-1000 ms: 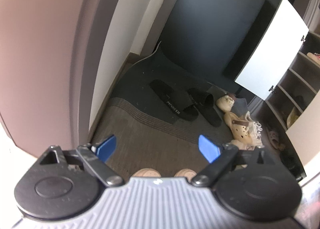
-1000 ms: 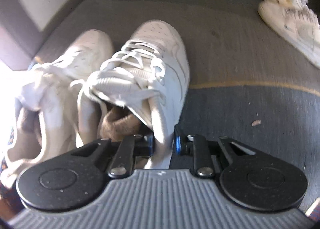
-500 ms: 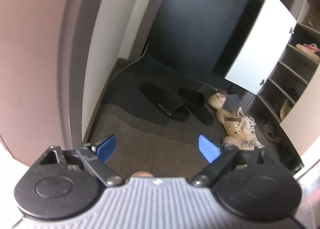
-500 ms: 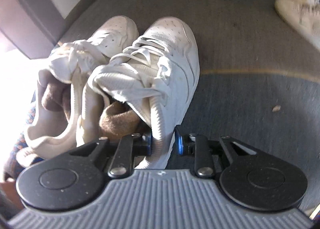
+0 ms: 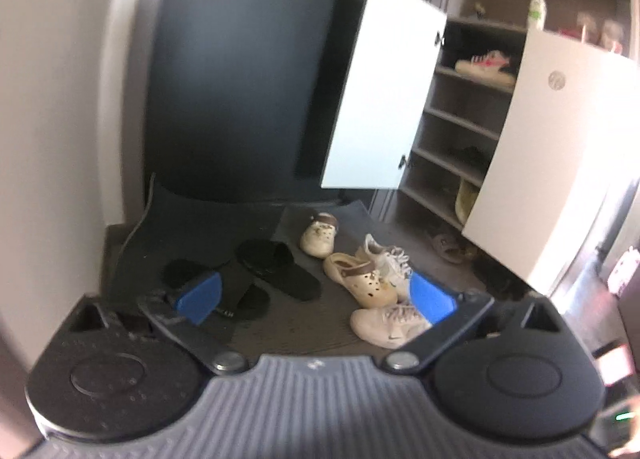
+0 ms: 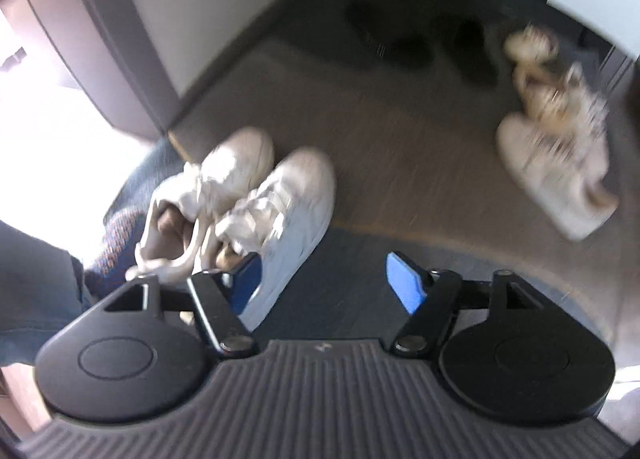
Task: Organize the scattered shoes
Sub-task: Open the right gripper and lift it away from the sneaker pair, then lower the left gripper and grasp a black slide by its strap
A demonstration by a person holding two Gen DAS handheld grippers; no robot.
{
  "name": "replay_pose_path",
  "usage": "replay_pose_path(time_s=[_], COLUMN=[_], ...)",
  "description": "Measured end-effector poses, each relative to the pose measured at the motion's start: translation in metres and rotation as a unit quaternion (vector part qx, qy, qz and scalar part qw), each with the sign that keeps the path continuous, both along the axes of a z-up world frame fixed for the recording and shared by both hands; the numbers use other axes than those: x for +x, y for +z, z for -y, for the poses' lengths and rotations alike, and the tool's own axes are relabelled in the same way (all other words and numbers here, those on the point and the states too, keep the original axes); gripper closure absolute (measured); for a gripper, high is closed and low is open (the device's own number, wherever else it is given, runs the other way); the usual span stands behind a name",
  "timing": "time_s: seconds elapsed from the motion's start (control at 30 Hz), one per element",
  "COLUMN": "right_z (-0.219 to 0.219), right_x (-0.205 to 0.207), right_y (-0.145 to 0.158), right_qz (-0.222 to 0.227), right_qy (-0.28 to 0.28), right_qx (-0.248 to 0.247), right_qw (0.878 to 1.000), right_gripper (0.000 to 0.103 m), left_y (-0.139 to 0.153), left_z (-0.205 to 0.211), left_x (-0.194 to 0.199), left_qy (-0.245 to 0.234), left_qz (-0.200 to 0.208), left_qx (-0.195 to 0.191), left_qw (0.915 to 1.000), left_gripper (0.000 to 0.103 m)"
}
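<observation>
Where the left wrist view looks past the left hand-held gripper [image 5: 316, 295], its blue fingers spread wide and holding nothing, scattered shoes lie on the dark floor mat [image 5: 280, 323]: two black slides [image 5: 276, 267], one partly hidden behind the left blue pad, two cream clogs [image 5: 360, 283], and white laced sneakers [image 5: 384, 327] partly covered by the right pad. Beyond them the shoe cabinet [image 5: 460, 131] stands with its white doors open; what sits on its lower shelves is too dim to name. In the right wrist view, heavily blurred, the right hand-held gripper [image 6: 324, 281] is also wide apart and grips nothing; a white sneaker pair [image 6: 248, 203] sits side by side on the floor, the nearer heel cut off behind the left pad. The far pile, probably the clogs and sneakers, is smeared.
</observation>
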State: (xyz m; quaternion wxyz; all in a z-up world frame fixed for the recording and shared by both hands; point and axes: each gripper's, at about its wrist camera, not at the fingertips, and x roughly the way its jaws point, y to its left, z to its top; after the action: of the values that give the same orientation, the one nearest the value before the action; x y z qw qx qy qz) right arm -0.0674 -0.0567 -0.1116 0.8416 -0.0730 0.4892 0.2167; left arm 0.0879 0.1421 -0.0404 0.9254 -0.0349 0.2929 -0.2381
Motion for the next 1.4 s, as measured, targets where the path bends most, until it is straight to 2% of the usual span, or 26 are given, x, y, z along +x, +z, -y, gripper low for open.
replay_pose_path(time_s=[0.1, 0.2, 0.27, 0.37, 0.4, 0.47, 0.53, 0.67, 0.83, 0.87, 0.9, 1.0, 1.1, 1.17, 1.2, 1.27, 1.3, 1.33, 1.37, 1.4], right_z=[0.020, 0.041, 0.048, 0.057, 0.058, 0.060, 0.064, 0.078, 0.084, 0.086, 0.087, 0.091, 0.096, 0.098, 0.100, 0.102, 0.104, 0.105, 0.108, 0.110], right_x=[0.026, 0.058, 0.078, 0.121, 0.133, 0.158, 0.170, 0.191, 0.202, 0.205, 0.207, 0.214, 0.220, 0.222, 0.221, 0.221, 0.221, 0.220, 0.219, 0.218], right_y=[0.005, -0.019, -0.038, -0.079, -0.091, -0.120, -0.142, -0.176, -0.191, -0.194, -0.198, -0.209, -0.219, -0.223, -0.224, -0.229, -0.231, -0.234, -0.237, -0.240], right_qz=[0.045, 0.074, 0.080, 0.067, 0.062, 0.064, 0.054, -0.001, 0.003, 0.000, -0.002, -0.009, -0.020, -0.028, -0.031, -0.033, -0.034, -0.036, -0.041, -0.044], right_qy=[-0.025, -0.087, -0.107, -0.111, -0.109, -0.111, -0.134, -0.171, -0.172, -0.173, -0.174, -0.178, -0.190, -0.199, -0.203, -0.210, -0.213, -0.218, -0.223, -0.226], right_qx=[0.042, 0.104, 0.130, 0.155, 0.159, 0.176, 0.196, 0.238, 0.219, 0.215, 0.210, 0.197, 0.192, 0.193, 0.192, 0.188, 0.182, 0.177, 0.173, 0.171], right_qw=[0.998, 0.988, 0.982, 0.979, 0.979, 0.976, 0.970, 0.956, 0.960, 0.961, 0.962, 0.964, 0.963, 0.960, 0.960, 0.959, 0.959, 0.959, 0.959, 0.958], right_gripper=[0.028, 0.028, 0.028, 0.028, 0.028, 0.028, 0.028, 0.028, 0.028, 0.028, 0.028, 0.028, 0.028, 0.028, 0.028, 0.028, 0.028, 0.028, 0.028, 0.028], left_y=[-0.025, -0.057, -0.091, -0.142, -0.160, -0.200, -0.220, -0.263, -0.303, -0.305, -0.316, -0.329, -0.344, -0.365, -0.369, -0.387, -0.389, -0.391, -0.391, -0.391], left_z=[0.031, 0.050, 0.060, 0.062, 0.061, 0.058, 0.055, 0.057, 0.053, 0.053, 0.050, 0.045, 0.042, 0.044, 0.045, 0.049, 0.051, 0.051, 0.049, 0.046], left_x=[0.067, 0.126, 0.178, 0.236, 0.256, 0.284, 0.296, 0.344, 0.410, 0.413, 0.434, 0.461, 0.478, 0.485, 0.486, 0.484, 0.485, 0.481, 0.480, 0.480], left_qy=[-0.006, -0.002, 0.000, 0.009, 0.013, 0.020, 0.010, -0.005, -0.022, -0.024, -0.041, -0.073, -0.103, -0.129, -0.132, -0.152, -0.156, -0.163, -0.164, -0.165], left_qz=[-0.016, -0.028, -0.041, -0.061, -0.069, -0.100, -0.104, -0.116, -0.126, -0.128, -0.149, -0.195, -0.233, -0.281, -0.289, -0.319, -0.319, -0.307, -0.306, -0.310], left_qx=[0.030, 0.061, 0.077, 0.085, 0.087, 0.089, 0.085, 0.106, 0.100, 0.102, 0.101, 0.061, 0.052, 0.061, 0.061, 0.053, 0.048, 0.036, 0.027, 0.018], left_qw=[0.9994, 0.9978, 0.9962, 0.9945, 0.9937, 0.9908, 0.9908, 0.9876, 0.9866, 0.9862, 0.9828, 0.9761, 0.9655, 0.9491, 0.9462, 0.9339, 0.9336, 0.9369, 0.9374, 0.9361], left_gripper=[0.001, 0.002, 0.002, 0.003, 0.007, 0.009, 0.009, 0.009, 0.009, 0.009, 0.009, 0.009, 0.009, 0.009, 0.009, 0.012, 0.011, 0.012, 0.021, 0.047])
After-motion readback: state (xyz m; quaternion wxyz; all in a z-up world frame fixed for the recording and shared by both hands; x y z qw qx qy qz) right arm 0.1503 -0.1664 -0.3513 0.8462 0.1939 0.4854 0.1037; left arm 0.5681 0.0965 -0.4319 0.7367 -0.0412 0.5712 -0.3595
